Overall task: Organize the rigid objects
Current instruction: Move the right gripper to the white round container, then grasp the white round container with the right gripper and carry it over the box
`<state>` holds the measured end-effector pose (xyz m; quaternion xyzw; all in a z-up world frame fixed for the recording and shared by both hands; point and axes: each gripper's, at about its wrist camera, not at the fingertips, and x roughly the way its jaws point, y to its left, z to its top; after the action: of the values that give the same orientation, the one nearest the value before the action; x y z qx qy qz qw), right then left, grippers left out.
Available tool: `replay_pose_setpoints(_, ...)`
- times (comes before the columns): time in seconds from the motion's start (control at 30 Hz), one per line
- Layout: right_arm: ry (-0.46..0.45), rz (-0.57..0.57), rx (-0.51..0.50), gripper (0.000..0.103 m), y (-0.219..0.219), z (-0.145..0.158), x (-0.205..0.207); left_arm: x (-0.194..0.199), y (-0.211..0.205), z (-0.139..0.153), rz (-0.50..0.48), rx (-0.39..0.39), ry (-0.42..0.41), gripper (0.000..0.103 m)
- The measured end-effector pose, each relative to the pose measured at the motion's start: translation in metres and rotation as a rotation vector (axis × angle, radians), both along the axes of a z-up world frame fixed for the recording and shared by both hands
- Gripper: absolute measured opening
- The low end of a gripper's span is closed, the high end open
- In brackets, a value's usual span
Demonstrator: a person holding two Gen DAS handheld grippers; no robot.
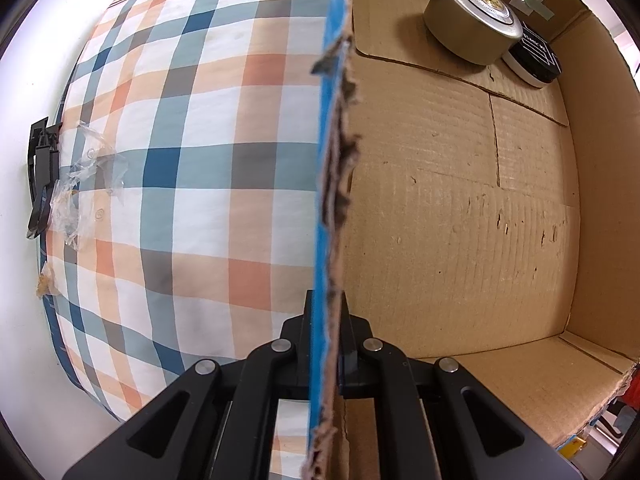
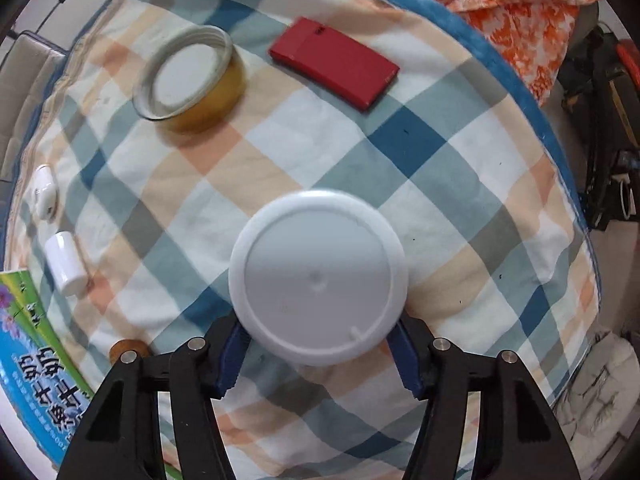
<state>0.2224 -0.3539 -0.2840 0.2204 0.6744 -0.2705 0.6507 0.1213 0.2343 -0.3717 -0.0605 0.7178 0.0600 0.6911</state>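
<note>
Left wrist view showed the left gripper (image 1: pixel 326 344) clamped on the cardboard box (image 1: pixel 460 216) wall, steadying it for loading; the right gripper (image 2: pixel 318 354) straddled the white round lid (image 2: pixel 318 284) on the checked cloth (image 2: pixel 420 184), pads seemingly touching its rim.

The black-lidded white container (image 1: pixel 532 60) at the upper right of the left wrist view sat half hidden behind the gold tin (image 1: pixel 472 20). In the right wrist view the white round lid (image 2: pixel 318 278) was slightly blurred and covered whatever lay beneath it. The printed carton (image 2: pixel 36 360) was cut off by the lower left edge, and a small brown object (image 2: pixel 128 350) stayed partly hidden behind the gripper's linkage.
</note>
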Motion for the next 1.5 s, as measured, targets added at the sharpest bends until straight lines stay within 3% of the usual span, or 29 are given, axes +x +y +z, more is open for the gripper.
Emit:
replay_pose_setpoints(0.13, -0.057, 0.083, -0.022, 0.057, 0.024, 0.033, 0.002, 0.001, -0.001, 0.001, 0.001, 0.002, 0.000, 0.004)
replay_pose_setpoints(0.17, -0.077, 0.109, -0.023, 0.003, 0.033, 0.044, 0.005, 0.001, -0.001, 0.001, 0.001, 0.003, 0.001, 0.004)
replay_pose_setpoints(0.23, -0.109, 0.148, 0.015, 0.000, 0.050, 0.062, 0.009, 0.001, -0.002, 0.000, 0.001, 0.004, 0.001, 0.004)
replay_pose_setpoints(0.33, -0.140, 0.248, 0.019, 0.000, 0.078, 0.083, 0.024, 0.001, -0.003, 0.000, 0.000, 0.007, 0.001, 0.004)
replay_pose_setpoints(0.43, -0.191, 0.228, 0.097, 0.005, 0.080, 0.091, 0.029, 0.001, -0.002, 0.000, 0.000, 0.003, 0.000, 0.004)
replay_pose_setpoints(0.5, -0.190, 0.186, 0.067, 0.019, 0.061, 0.095, 0.034, 0.001, -0.002, 0.000, 0.003, 0.002, 0.000, 0.004)
replay_pose_setpoints(0.57, -0.173, 0.152, 0.018, 0.067, 0.039, 0.095, 0.046, 0.000, 0.000, -0.001, 0.008, 0.000, -0.001, 0.004)
replay_pose_setpoints(0.6, -0.155, 0.143, 0.015, 0.070, 0.029, 0.088, 0.048, 0.000, 0.000, -0.001, 0.010, 0.000, -0.002, 0.004)
replay_pose_setpoints(0.7, -0.058, 0.135, 0.038, 0.070, 0.012, 0.056, 0.059, -0.001, 0.000, -0.002, 0.008, 0.000, 0.000, 0.005)
replay_pose_setpoints(0.83, 0.007, 0.008, 0.144, 0.070, -0.009, 0.009, 0.055, 0.000, -0.002, -0.002, 0.001, 0.006, 0.003, 0.005)
replay_pose_setpoints(0.9, 0.014, -0.020, 0.172, 0.051, -0.011, -0.006, 0.053, 0.001, -0.003, -0.001, 0.001, 0.008, 0.003, 0.005)
replay_pose_setpoints(0.97, 0.008, -0.042, 0.138, 0.043, -0.010, -0.010, 0.050, 0.002, -0.005, 0.000, -0.003, 0.012, 0.003, 0.005)
replay_pose_setpoints(1.1, -0.002, 0.028, 0.087, 0.042, 0.007, -0.003, 0.052, 0.002, -0.006, 0.000, -0.001, 0.013, 0.001, 0.005)
replay_pose_setpoints(1.23, -0.065, 0.147, 0.081, 0.042, 0.042, 0.027, 0.052, 0.002, -0.006, 0.000, -0.003, 0.014, 0.001, 0.005)
replay_pose_setpoints(1.4, -0.146, 0.426, 0.031, 0.041, 0.137, 0.090, 0.038, 0.003, -0.008, 0.000, -0.001, 0.018, 0.002, 0.005)
replay_pose_setpoints(1.5, -0.176, 0.566, 0.027, 0.041, 0.200, 0.113, 0.022, 0.003, -0.010, 0.000, -0.003, 0.023, 0.002, 0.005)
